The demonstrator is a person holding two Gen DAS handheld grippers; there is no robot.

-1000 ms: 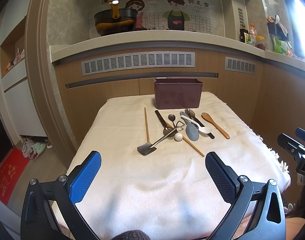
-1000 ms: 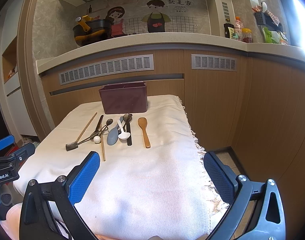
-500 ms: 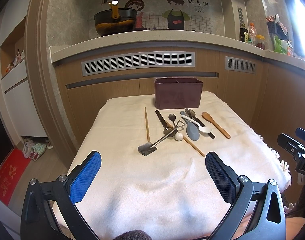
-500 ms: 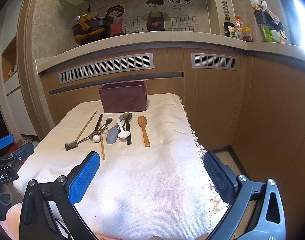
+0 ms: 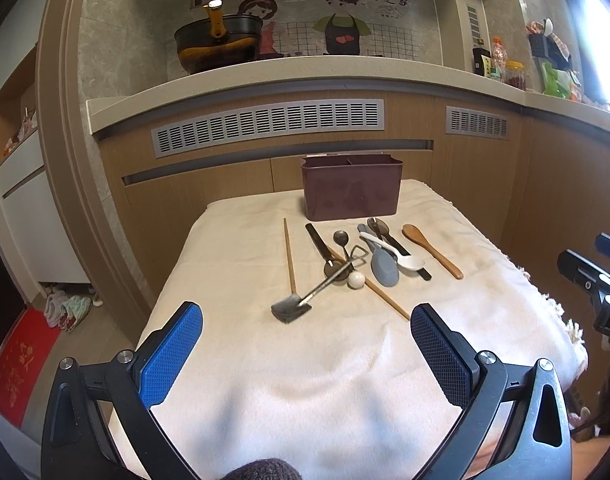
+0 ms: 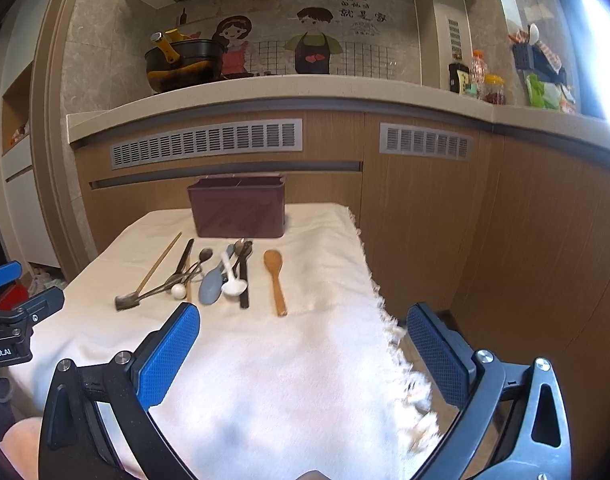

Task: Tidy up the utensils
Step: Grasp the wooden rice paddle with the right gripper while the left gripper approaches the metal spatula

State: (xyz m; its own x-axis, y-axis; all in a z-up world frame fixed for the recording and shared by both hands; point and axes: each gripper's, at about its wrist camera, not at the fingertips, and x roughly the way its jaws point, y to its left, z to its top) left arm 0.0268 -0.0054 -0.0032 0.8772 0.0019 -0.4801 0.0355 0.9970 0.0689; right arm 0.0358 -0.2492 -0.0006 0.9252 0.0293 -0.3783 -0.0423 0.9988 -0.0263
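While spread wide and empty above the cloth, left tongs (image 5: pixel 306 331) and right tongs (image 6: pixel 303 331) face utensils (image 5: pixel 361 258) lying ahead, before the maroon caddy (image 5: pixel 351 191); "RobotAI" partly legible on the left tool.

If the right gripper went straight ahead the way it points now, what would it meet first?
Probably the cloth-covered table just ahead of the open right gripper. Skimming above it, the way looks free: the wooden spoon lies left of centre, and the maroon utensil box further left. Depth is unclear.
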